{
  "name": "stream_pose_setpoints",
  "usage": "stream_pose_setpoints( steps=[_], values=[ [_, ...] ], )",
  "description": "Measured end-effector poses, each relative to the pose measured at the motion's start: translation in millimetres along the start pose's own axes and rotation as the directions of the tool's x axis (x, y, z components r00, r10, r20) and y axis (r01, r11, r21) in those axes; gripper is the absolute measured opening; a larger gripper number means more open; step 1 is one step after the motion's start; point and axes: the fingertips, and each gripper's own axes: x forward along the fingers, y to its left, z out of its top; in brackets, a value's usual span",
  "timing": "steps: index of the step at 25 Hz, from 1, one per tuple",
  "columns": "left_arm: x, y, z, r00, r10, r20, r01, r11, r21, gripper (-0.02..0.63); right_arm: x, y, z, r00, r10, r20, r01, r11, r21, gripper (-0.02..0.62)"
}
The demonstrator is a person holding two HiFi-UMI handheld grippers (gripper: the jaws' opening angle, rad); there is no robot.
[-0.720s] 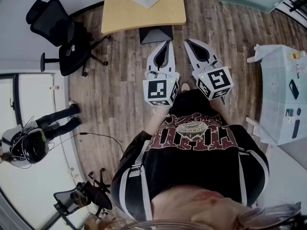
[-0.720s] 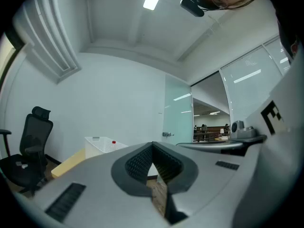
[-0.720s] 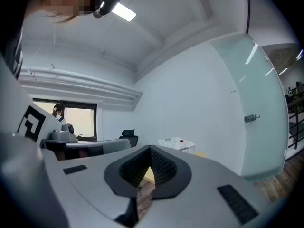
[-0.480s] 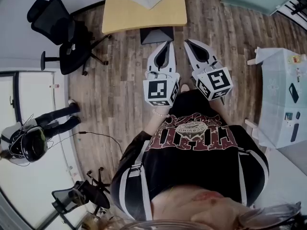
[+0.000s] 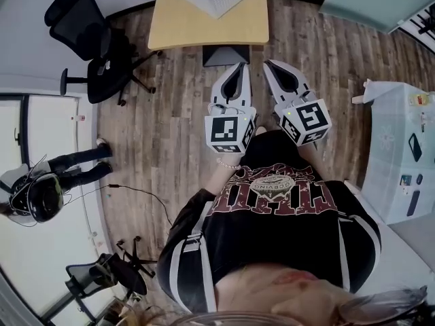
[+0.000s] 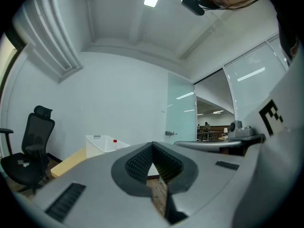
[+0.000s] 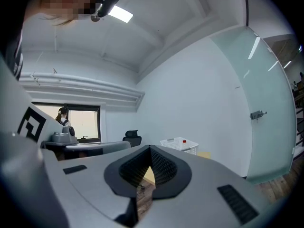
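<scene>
Both left gripper (image 5: 238, 67), right gripper (image 5: 267, 64) fingers (image 6: 136, 165) closed (empty) over wood floor (image 5: 163, 114), table (image 5: 204, 20) ahead.

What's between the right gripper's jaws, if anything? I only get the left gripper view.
Observer: Nothing. In the right gripper view the right gripper is shut, jaw tips together, and its ridged pads are bare.
Operator: Anyone else nearby?
Observer: Yes. The head view shows a person standing on the plank floor, off to the left of the grippers.
Operator: And off to the right?
Observer: The head view shows a pale table with a dark phone-like slab lying on it.
</scene>
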Motion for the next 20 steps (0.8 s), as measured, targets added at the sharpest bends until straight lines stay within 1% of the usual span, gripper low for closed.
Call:
stream_pose_setpoints(
  steps=[8, 20],
  values=[
    [6, 0, -4, 1.000, 0.025, -0.004, -0.025, 1.000, -0.006, 0.048, 6, -7, -2, 1.000, 0.012, -0.005, -0.013, 1.000, -0.014, 0.017],
    [27, 21, 1, 1.000, 0.000, -0.007, 0.000, 1.000, -0.018, 0.048, 34, -14, 3, 1.000, -0.005, -0.004, 0.005, 1.000, -0.004, 0.017]
  ],
)
